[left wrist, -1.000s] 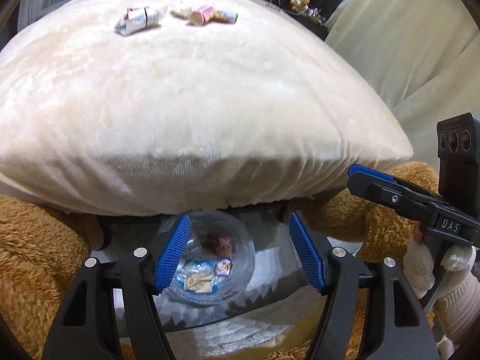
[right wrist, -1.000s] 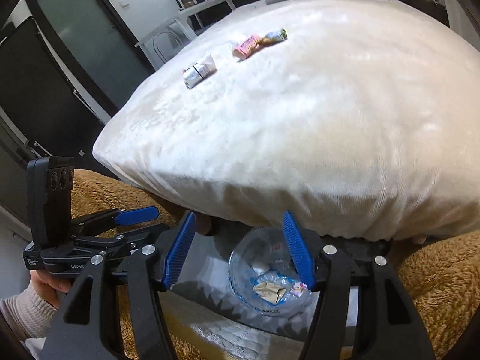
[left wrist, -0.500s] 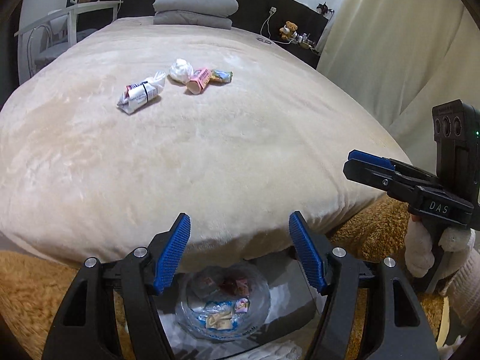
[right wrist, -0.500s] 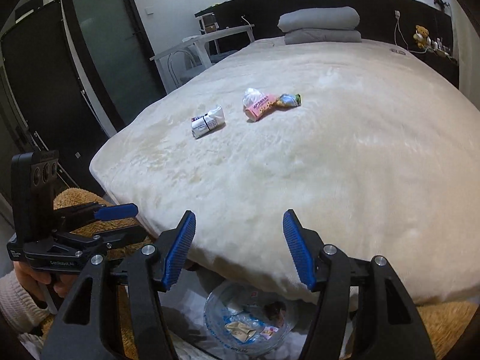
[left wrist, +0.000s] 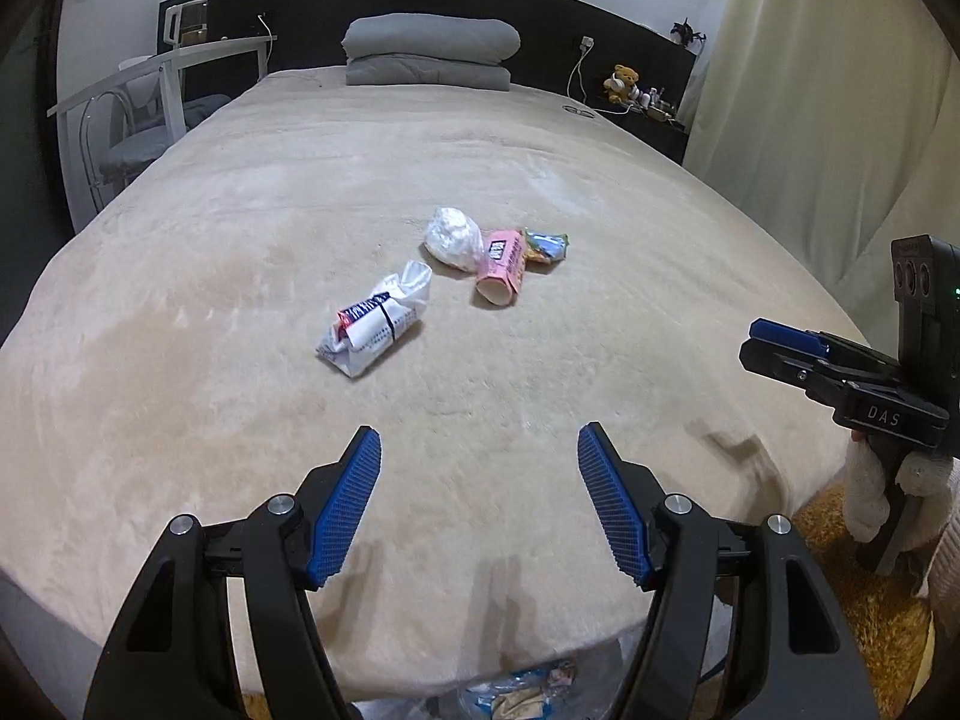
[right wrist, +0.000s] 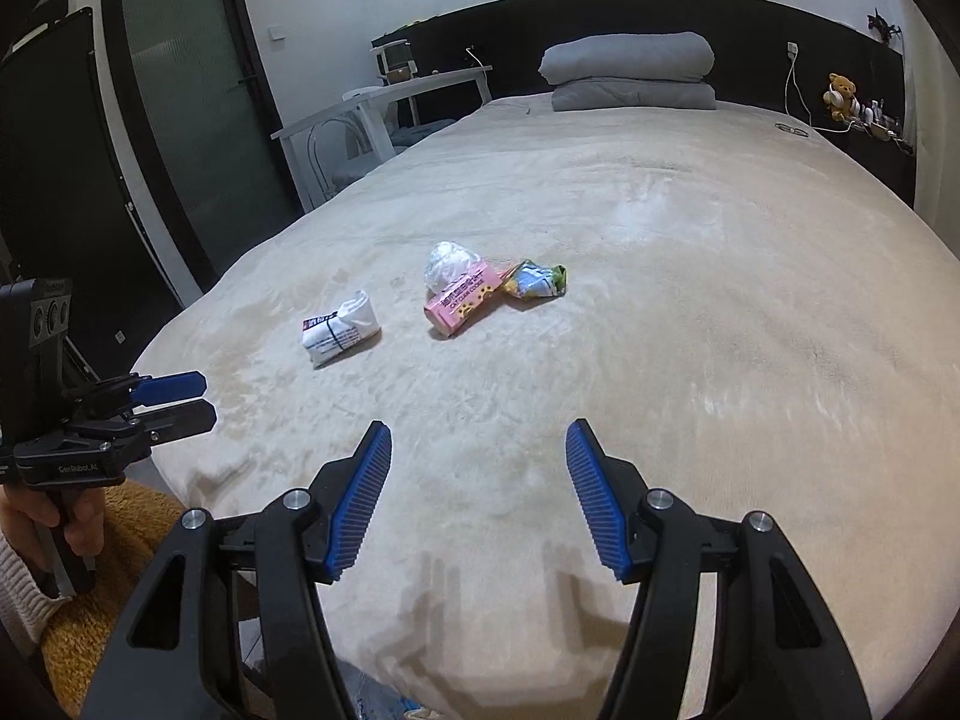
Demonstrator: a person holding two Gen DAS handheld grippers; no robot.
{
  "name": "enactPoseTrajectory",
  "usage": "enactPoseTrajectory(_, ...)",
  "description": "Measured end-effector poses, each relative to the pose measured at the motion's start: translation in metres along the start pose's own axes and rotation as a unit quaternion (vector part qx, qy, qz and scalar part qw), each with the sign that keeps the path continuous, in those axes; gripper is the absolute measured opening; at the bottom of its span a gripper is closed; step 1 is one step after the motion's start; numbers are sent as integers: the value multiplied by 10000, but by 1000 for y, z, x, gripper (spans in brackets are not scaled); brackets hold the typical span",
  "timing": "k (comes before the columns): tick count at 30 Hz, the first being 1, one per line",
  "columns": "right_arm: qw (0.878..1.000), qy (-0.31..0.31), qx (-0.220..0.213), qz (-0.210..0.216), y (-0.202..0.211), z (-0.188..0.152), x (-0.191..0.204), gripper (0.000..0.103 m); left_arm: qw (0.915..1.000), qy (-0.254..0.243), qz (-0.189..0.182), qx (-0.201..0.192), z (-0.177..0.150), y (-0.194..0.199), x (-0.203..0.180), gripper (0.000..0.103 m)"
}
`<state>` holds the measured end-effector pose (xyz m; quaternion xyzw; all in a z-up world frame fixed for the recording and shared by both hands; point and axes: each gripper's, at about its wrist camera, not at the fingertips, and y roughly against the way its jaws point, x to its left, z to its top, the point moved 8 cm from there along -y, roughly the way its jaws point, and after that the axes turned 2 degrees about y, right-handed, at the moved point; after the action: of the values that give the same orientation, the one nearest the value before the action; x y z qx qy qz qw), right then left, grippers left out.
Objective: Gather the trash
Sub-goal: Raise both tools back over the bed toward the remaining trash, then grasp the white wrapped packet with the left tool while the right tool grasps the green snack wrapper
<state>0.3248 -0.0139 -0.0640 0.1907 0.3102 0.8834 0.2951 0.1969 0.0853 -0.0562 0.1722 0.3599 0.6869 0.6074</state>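
Crumpled white paper wrapper with blue and red print [left wrist: 375, 324] lies nearest the foot edge of the cream plush bed [left wrist: 180, 276], a little left of centre. Beyond it, toward the headboard, three more pieces touch in a cluster: a wadded white plastic bag [left wrist: 454, 237], a pink cardboard snack box [left wrist: 501, 267] and a small yellow-green foil packet [left wrist: 545, 245].

For a good pickup, the printed wrapper looks like the sensible first target, being closest. A claw should come down over it with one finger on each long side, press slightly into the soft cover, and close on the firm rolled middle, not the loose flared end. The clustered pieces are probably better taken one at a time from the outside in.

Left claw [left wrist: 480, 456] hovers above the bed's foot edge, fingers spread wide, holding nothing and touching nothing. Right claw [right wrist: 477, 450] is likewise wide apart and empty. Below the foot edge a clear bag of collected scraps [left wrist: 522, 690] peeks out.
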Motion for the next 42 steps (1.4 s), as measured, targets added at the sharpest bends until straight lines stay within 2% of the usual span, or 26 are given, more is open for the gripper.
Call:
enactPoseTrajectory(9,9996,209,137,-166,-60,35,-23,62,9987,-363,262,224,32,-47,19,67)
enactPoseTrajectory(11,9994,239,187,-143,-74,42,-28,70,9979,-464,317,308,37,-58,24,67)
enactPoseTrajectory(14,9992,348,189,-61,-92,53,-33,76,9964,-649,406,365,44,-72,33,67)
enactPoseTrajectory(17,9985,501,230,-73,-109,61,-39,77,9955,-697,474,431,50,-86,44,67)
enactPoseTrajectory(27,9942,956,482,-82,-163,77,-48,77,9932,-893,176,728,54,-119,57,67)
enactPoseTrajectory(32,9908,1157,705,-60,-184,75,-51,77,9912,-969,125,893,51,-132,60,67)
enactPoseTrajectory(36,9905,1194,683,-70,-192,79,-51,77,9907,-972,42,952,52,-140,62,66)
enactPoseTrajectory(37,9900,1226,697,-75,-194,80,-50,77,9906,-973,4,958,52,-141,62,64)
enactPoseTrajectory(38,9893,1263,728,-65,-197,80,-50,77,9904,-975,-23,979,52,-142,61,55)
enactPoseTrajectory(42,9877,1375,749,-58,-204,82,-47,77,9895,-1010,-43,1033,53,-143,58,47)
